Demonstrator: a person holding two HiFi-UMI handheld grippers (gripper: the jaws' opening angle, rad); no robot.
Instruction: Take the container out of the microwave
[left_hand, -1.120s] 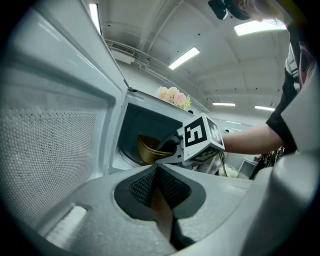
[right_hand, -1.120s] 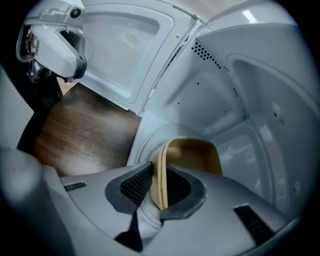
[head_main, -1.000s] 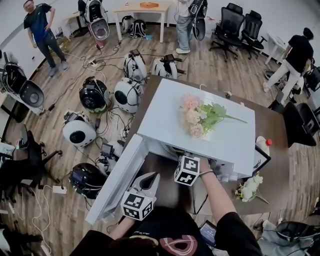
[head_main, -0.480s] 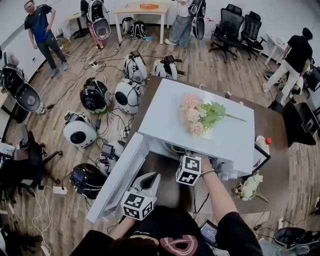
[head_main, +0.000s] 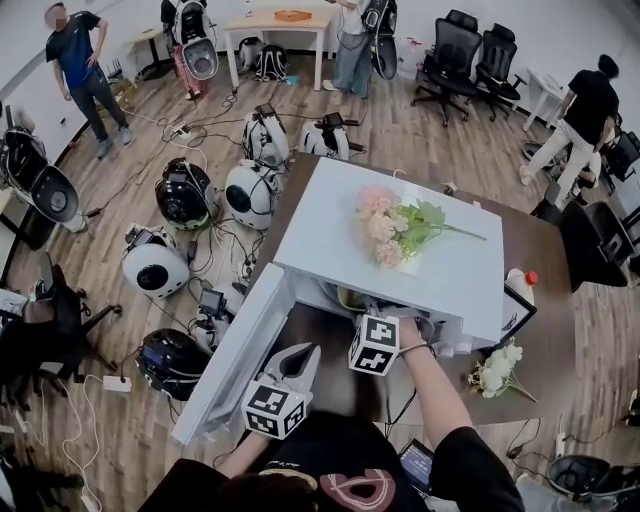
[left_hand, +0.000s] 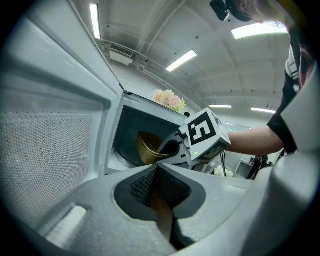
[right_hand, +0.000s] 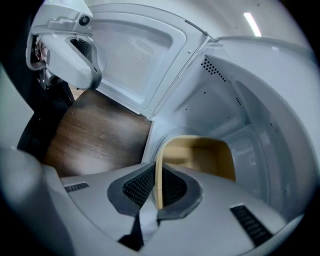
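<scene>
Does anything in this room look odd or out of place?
Yes: a bunch of pink flowers lies loose on its side on top of the microwave. That is an odd spot for flowers, above an appliance that is in use. Nothing looks spilled or broken.

The right claw (right_hand: 158, 175) has just been closing its jaws onto the container (right_hand: 200, 159) wall inside the microwave (right_hand: 260, 100).

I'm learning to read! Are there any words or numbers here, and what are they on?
No words or numbers can be read.
left marker cube and right marker cube: black-and-white square patterns, not letters.
shirt print: too blurred to read.
</scene>
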